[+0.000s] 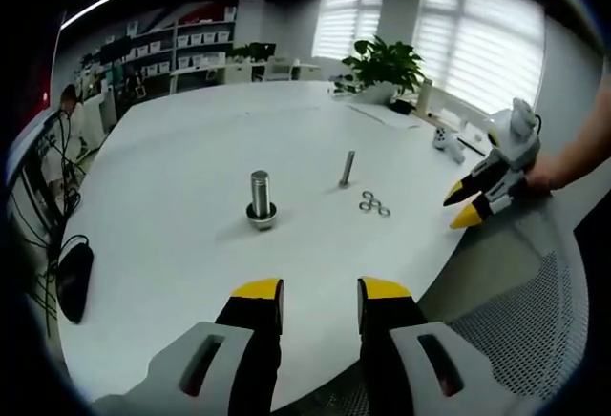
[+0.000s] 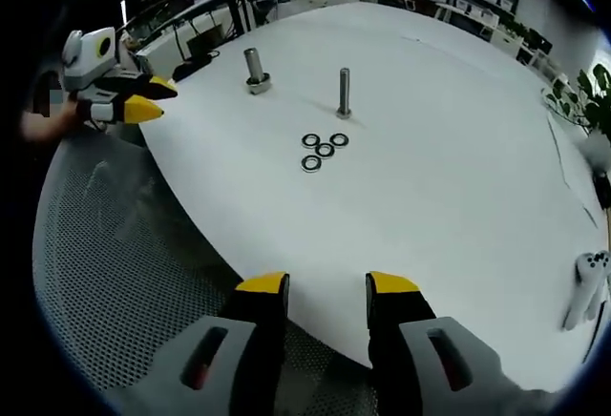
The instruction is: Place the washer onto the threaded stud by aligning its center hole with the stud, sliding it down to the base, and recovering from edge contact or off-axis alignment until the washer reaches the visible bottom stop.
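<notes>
Since nothing's been picked up yet, both claws sit released at the tabletop (image 2: 458, 177) edge: left claw (image 1: 320, 289) and right claw (image 2: 327, 284), jaws apart and holding nothing. Four washers (image 2: 324, 149) lie flat, clustered just beside the slim upright stud (image 2: 344, 92), on its side facing the right claw. That claw looks straight at them, so I'd say it's better placed.

Shiny metal studs (image 2: 344, 92), matt table (image 2: 458, 197)
</notes>
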### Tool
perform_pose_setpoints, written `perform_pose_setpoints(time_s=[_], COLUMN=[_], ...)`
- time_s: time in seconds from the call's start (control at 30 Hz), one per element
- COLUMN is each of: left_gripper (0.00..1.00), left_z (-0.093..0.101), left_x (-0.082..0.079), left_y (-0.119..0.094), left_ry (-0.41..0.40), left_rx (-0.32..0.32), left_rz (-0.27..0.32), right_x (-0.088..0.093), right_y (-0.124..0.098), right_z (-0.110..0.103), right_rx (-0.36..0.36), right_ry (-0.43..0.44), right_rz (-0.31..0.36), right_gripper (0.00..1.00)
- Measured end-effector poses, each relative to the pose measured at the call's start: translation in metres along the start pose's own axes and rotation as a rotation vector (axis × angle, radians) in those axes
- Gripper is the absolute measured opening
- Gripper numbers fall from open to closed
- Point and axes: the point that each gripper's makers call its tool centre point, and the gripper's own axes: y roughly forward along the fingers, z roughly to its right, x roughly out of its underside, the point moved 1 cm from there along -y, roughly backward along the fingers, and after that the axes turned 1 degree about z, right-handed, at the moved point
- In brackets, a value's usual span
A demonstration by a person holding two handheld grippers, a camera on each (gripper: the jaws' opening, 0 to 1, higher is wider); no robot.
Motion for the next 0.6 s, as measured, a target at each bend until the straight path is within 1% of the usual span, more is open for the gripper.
perform_pose_setpoints(time_s=[0.07,0.23,0.5,0.6], left_gripper=[0.29,0.29,0.29,0.29], left_z=[0.000,-0.001,-0.002,-0.002], left_x=[0.000,0.000,0.002,0.003], left_y=[0.000,0.000,0.001,0.001], left_ry=[0.000,-0.001,0.000,0.004], left_rx=[-0.002,-0.005,-0.007,-0.009], left_rz=[0.003,0.000,-0.010,-0.018], right_x=[0.000,-0.008,-0.030,-0.036], right_y=[-0.001,0.003,0.017,0.022], right_z=[0.000,0.000,-0.006,-0.009], right_rx=[0.000,-0.001,-0.018,-0.027], right_ry=[0.000,-0.003,-0.020,-0.035], right_rz=[-0.006,-0.009,0.007,-0.002], right_gripper=[0.35,0.35,0.35,0.34])
